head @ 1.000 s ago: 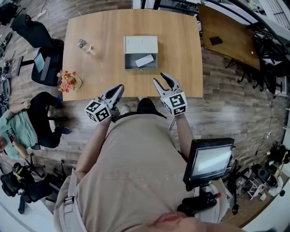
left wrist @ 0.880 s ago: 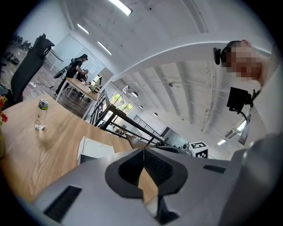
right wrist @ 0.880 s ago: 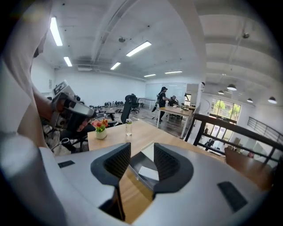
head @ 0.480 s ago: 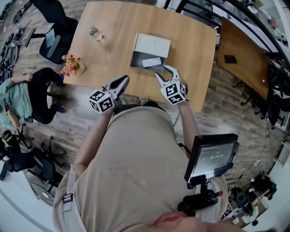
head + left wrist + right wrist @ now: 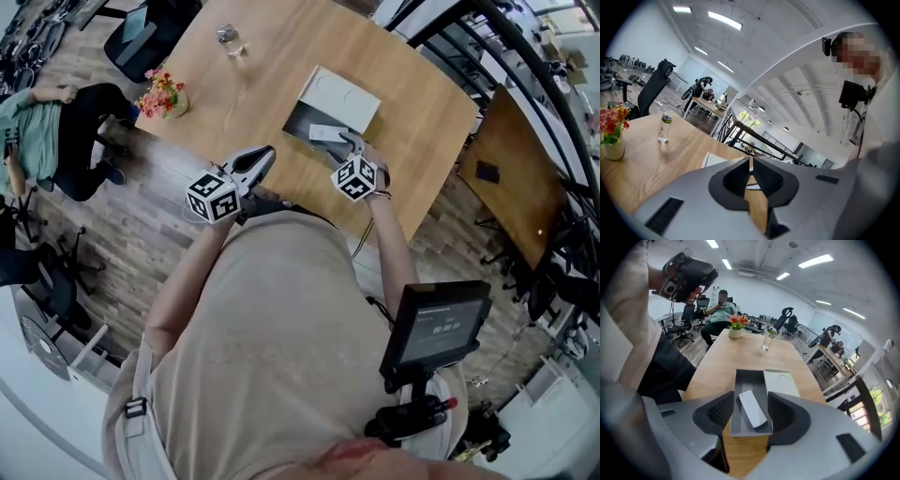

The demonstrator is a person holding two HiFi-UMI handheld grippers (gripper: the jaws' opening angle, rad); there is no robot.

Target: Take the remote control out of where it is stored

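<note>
One white remote control (image 5: 752, 409) lies slanted in the one open grey box (image 5: 743, 380) on the counter (image 5: 717, 364). Its lid (image 5: 780, 381) is put aside at two o'clock, so the inside is free. The right claw (image 5: 352, 142) has just been opening. Spread, it hovers above the remote, touching nothing, I think to take it. The left claw (image 5: 750, 160), pressed together and empty, hangs at eight o'clock from the box.
</note>
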